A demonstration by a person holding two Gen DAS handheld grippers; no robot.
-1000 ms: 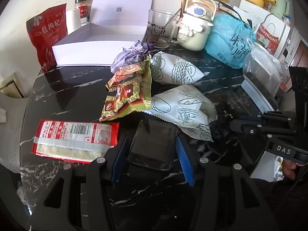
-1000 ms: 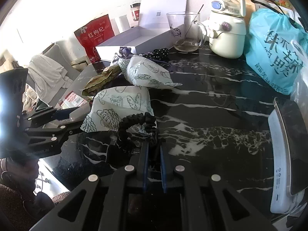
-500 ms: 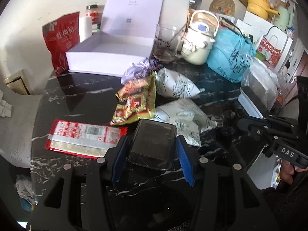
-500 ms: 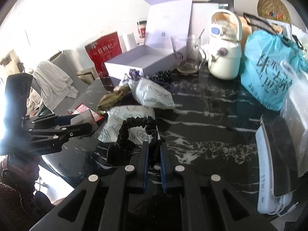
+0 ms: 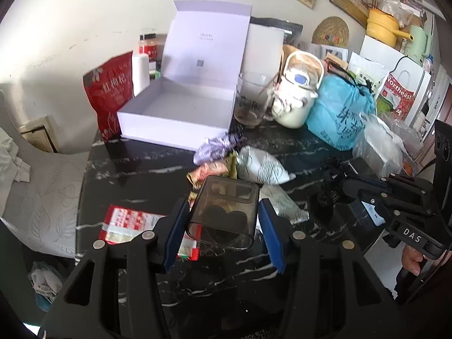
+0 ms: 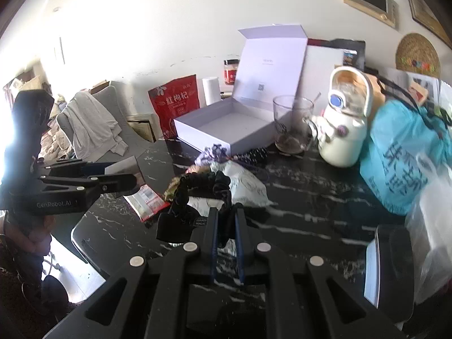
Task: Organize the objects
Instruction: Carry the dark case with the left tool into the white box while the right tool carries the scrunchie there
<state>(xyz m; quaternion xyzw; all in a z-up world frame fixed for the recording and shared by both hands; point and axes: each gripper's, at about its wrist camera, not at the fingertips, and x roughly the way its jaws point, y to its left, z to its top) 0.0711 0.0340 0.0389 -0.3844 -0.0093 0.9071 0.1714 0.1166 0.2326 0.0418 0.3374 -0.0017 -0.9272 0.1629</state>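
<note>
Smoky translucent box (image 5: 223,214), a small rounded case, sits clamped between the blue pads (image 5: 176,233) of the left gripper (image 5: 221,226), held clear above the black marble table (image 5: 135,175). Its jaws angle downward toward the table's near edge. The right gripper (image 6: 226,237) also tilts down, its fingers pinched tight on a black scrunchie (image 6: 203,186) whose loop and tag hang in the air in front of them. Each tool shows in the other's view, with a hand (image 5: 411,260) gripping the handle at the right.

On the table lie a red-and-white packet (image 5: 127,223) at near left, printed white pouches (image 5: 262,166) and a brown snack bag (image 5: 210,171) in the middle, and a crumpled purple wrapper (image 5: 214,148) beyond them. Farther back an open white gift box (image 5: 180,113) stands with its lid raised, empty inside, beside a glass mug (image 5: 251,103), a cream kettle (image 5: 296,99) and a teal plastic bag (image 5: 341,115). A red pouch (image 5: 108,93) leans by the white wall at far left.
</note>
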